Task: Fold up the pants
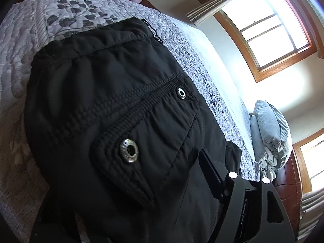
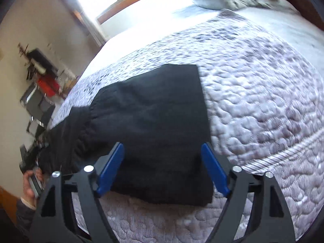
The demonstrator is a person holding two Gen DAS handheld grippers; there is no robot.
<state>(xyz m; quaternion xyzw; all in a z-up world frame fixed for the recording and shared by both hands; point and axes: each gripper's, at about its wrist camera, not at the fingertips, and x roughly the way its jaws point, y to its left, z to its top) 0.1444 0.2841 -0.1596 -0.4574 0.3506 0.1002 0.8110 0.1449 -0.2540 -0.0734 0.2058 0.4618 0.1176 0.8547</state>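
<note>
- The pants (image 1: 113,121) were black, with silver snaps (image 1: 129,150).
- The quilt (image 2: 253,93) was pale lilac-grey, its dark leaf print (image 1: 77,14) at eleven o'clock.
- The right gripper (image 2: 163,167) had blue fingers (image 2: 214,168).

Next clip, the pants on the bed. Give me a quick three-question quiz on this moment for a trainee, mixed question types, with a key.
1. True or false: the right gripper has its blue fingers spread wide, one on each side of the black pants.
2. Multiple choice: what do the pants lie on? A) a wooden floor B) a grey quilted bedspread C) a glass table
3. Short answer: in the left wrist view, what metal parts show on the pants' pocket flap?

Key
1. True; the fingers straddle the folded fabric, not clamped on it.
2. B
3. Two round metal snaps, one near the camera and one farther up the flap.
</note>
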